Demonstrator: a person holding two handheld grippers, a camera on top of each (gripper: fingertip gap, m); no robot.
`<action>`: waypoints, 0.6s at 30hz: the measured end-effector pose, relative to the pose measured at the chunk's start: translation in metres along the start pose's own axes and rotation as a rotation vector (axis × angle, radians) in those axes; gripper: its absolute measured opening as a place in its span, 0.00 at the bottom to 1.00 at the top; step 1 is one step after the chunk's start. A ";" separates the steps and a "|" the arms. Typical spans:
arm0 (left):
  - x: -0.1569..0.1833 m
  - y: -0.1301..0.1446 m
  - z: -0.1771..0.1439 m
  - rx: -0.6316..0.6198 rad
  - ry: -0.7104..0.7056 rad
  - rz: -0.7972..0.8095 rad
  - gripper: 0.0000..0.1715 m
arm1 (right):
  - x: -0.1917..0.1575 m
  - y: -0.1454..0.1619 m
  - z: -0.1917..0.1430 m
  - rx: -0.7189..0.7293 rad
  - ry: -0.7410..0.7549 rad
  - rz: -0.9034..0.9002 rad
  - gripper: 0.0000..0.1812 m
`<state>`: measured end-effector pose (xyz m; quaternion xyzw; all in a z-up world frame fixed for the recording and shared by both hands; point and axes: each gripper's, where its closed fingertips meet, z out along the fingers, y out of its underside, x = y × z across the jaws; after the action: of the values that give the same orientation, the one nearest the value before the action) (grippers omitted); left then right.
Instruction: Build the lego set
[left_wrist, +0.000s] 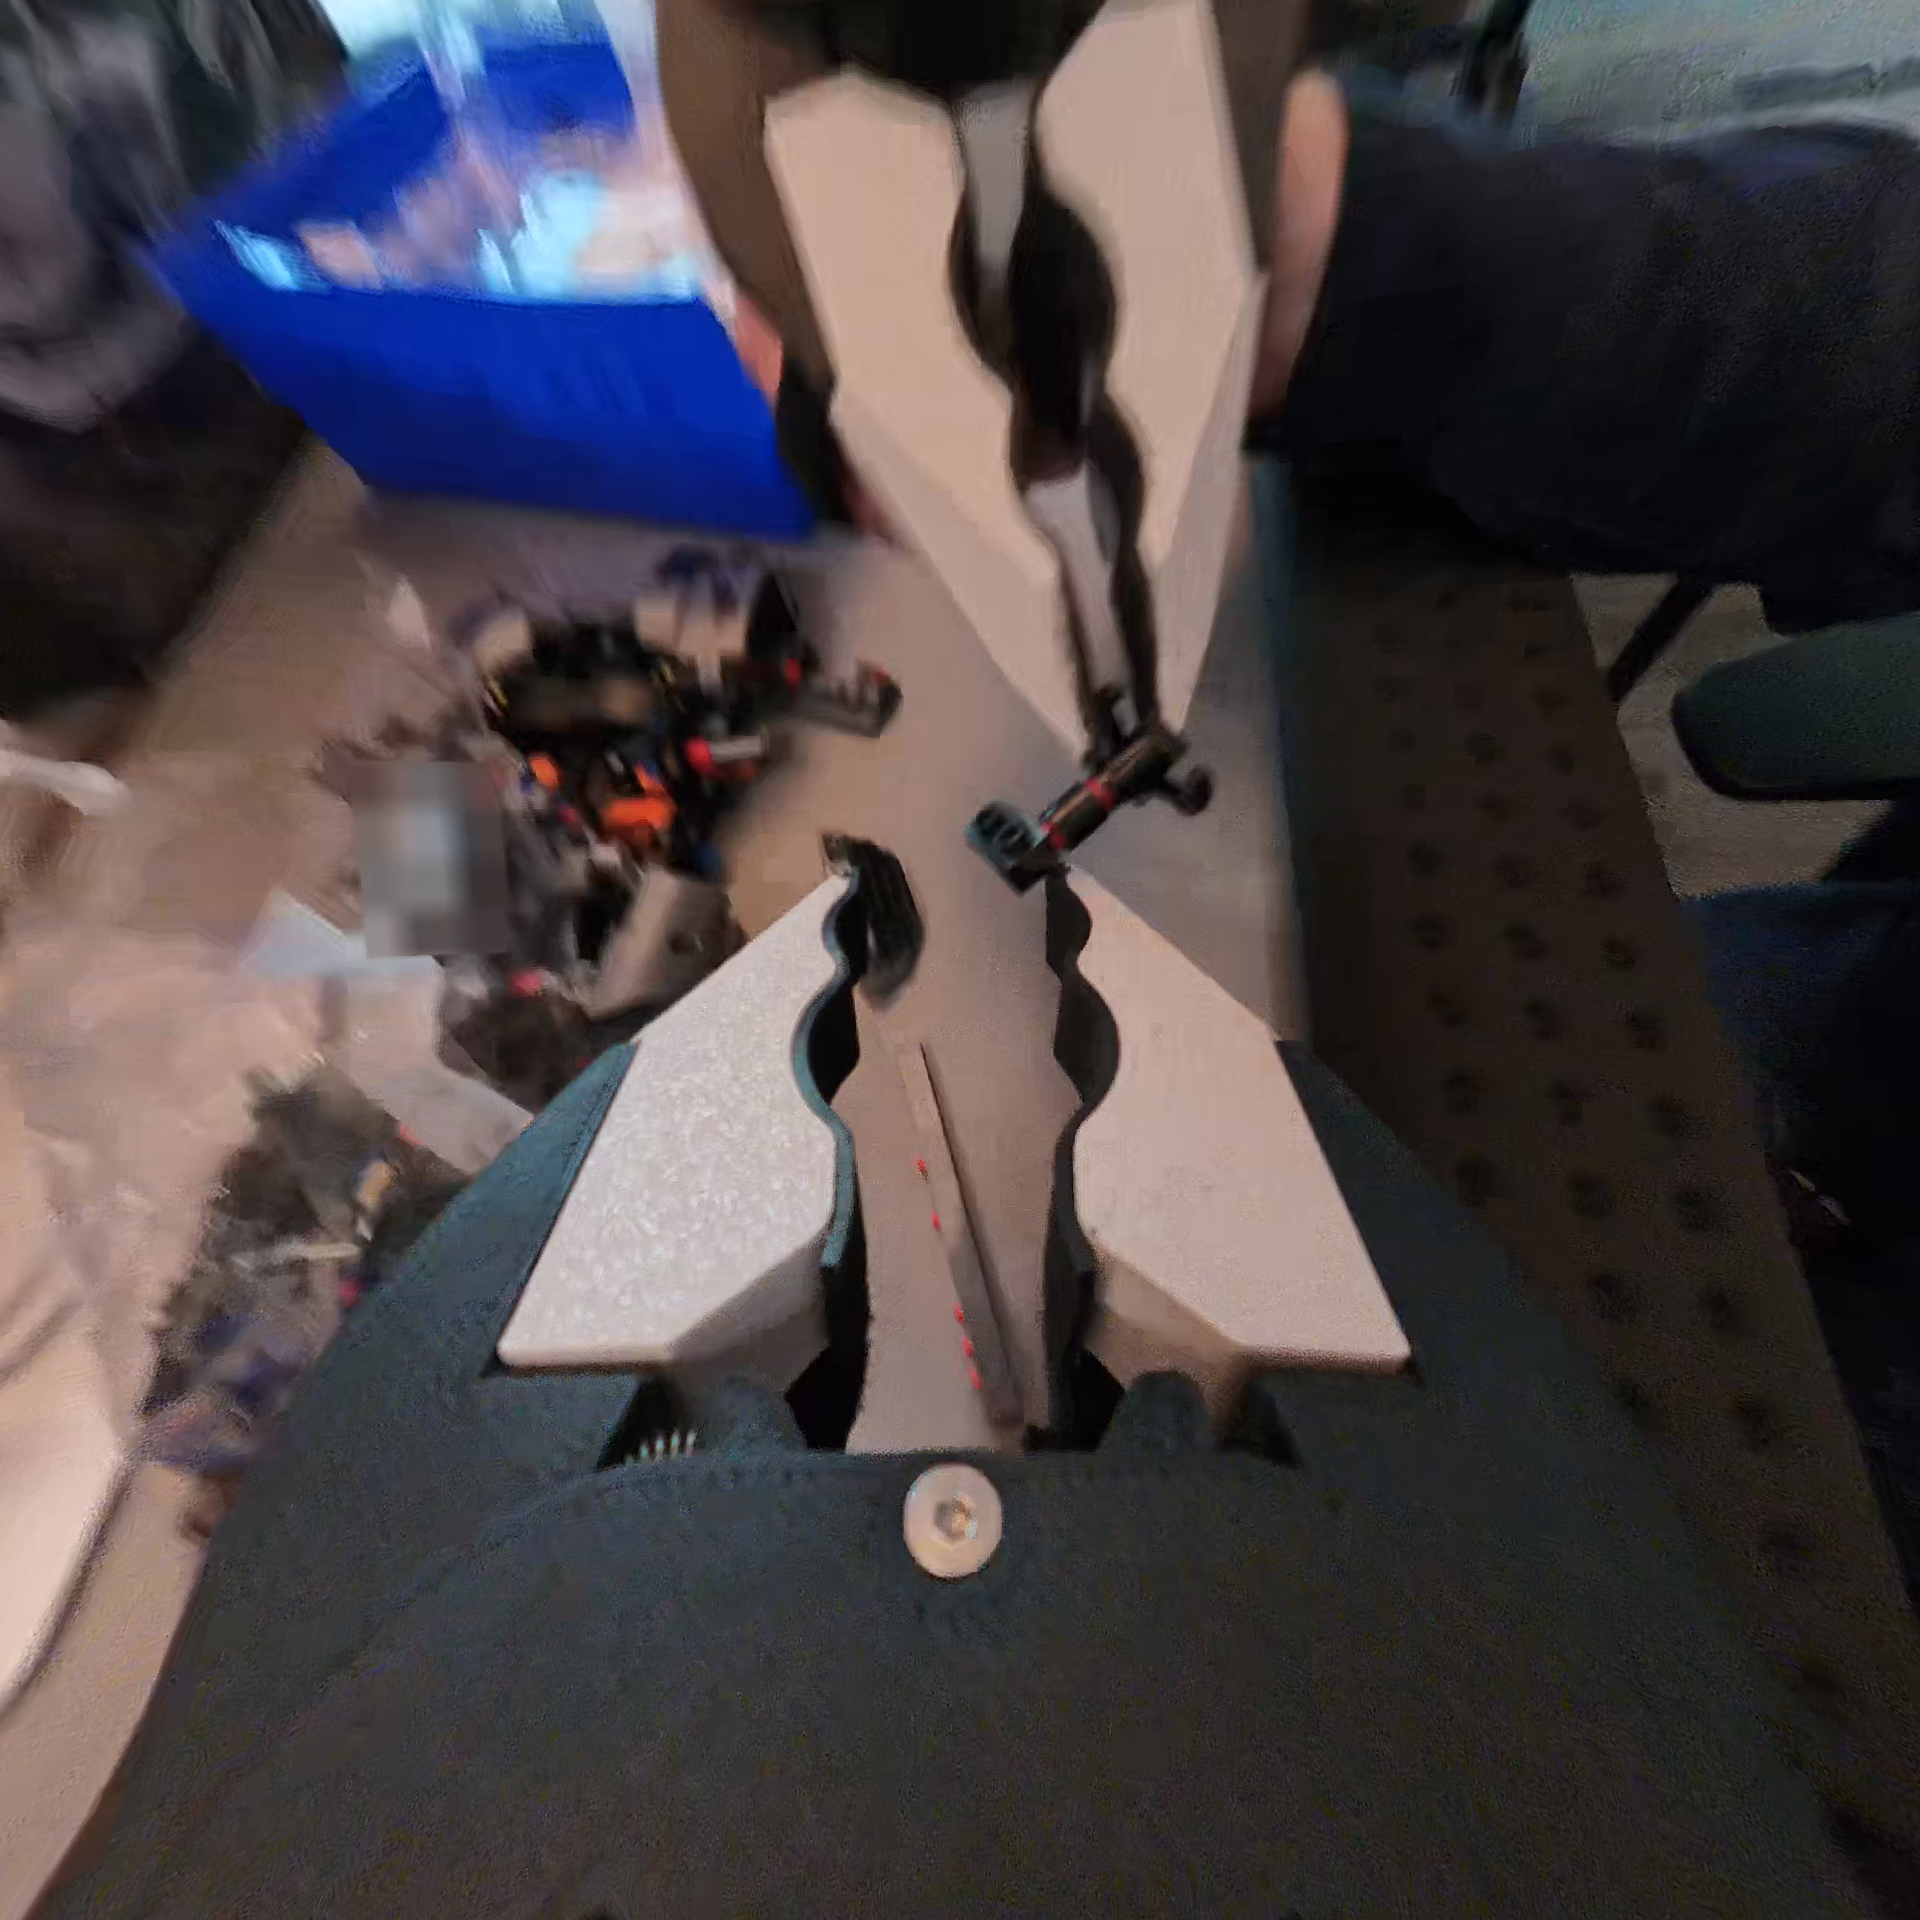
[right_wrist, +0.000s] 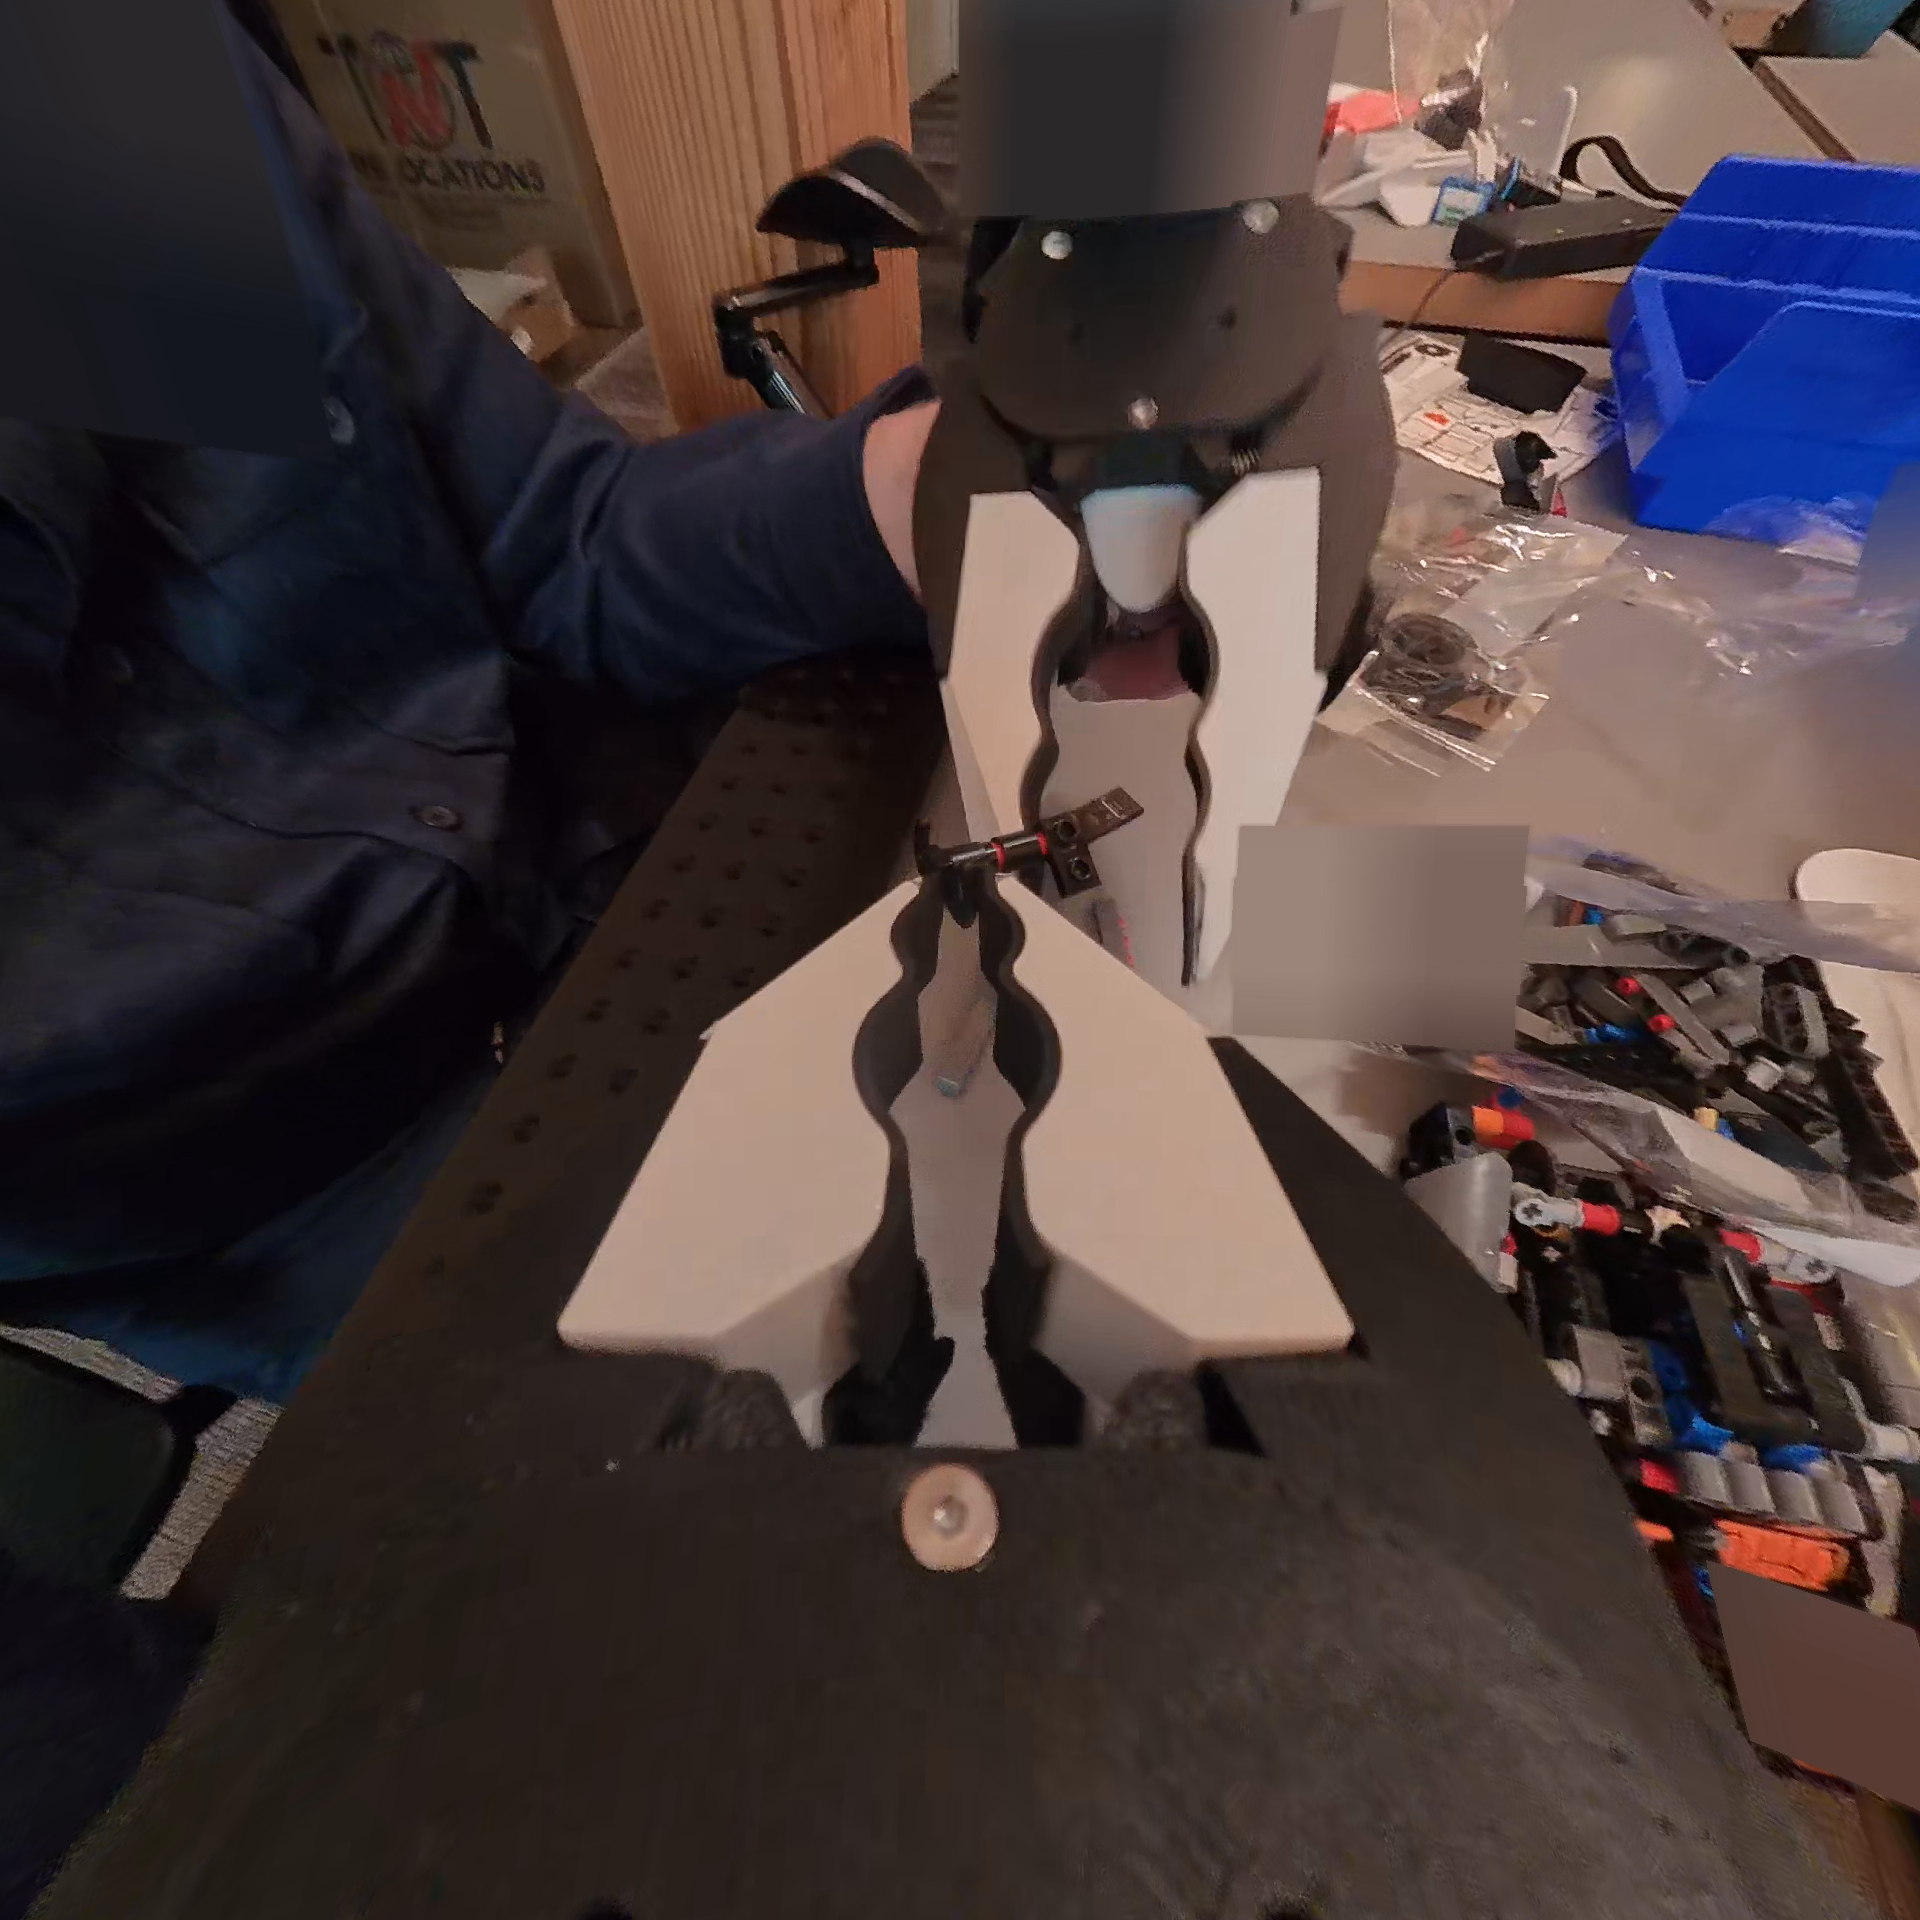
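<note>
With my right gripper (right_wrist: 961, 883) pinched on the axle piece (right_wrist: 1023, 847) above the table's (right_wrist: 1558, 665) near edge, I ease my left gripper (left_wrist: 956, 883), half open and empty, squarely onto its free end.

Grey table (right_wrist: 1558, 644), loose lego pieces (right_wrist: 1704, 1288), clear plastic bags (right_wrist: 1538, 582), blue bin (right_wrist: 1766, 343), black perforated board (right_wrist: 665, 935)

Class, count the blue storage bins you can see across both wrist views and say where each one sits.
2 in the right wrist view, nested at the table's far right: the front blue bin and the rear blue bin. The blurred left wrist view shows only one blue mass; others may be hidden.
</note>
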<state>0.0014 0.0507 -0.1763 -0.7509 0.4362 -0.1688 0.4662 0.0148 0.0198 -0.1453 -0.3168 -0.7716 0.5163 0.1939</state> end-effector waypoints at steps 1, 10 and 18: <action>0.002 -0.010 -0.005 0.050 -0.020 0.049 0.17 | -0.001 -0.003 -0.002 0.025 -0.019 0.015 0.03; -0.001 -0.025 -0.005 0.067 -0.220 0.292 0.08 | -0.006 -0.005 -0.010 0.101 -0.126 0.121 0.02; -0.004 -0.032 -0.007 0.040 -0.365 0.444 0.09 | -0.004 -0.003 -0.016 0.125 -0.178 0.220 0.01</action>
<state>0.0101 0.0561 -0.1452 -0.6457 0.4955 0.0665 0.5772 0.0264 0.0273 -0.1363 -0.3397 -0.7128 0.6075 0.0866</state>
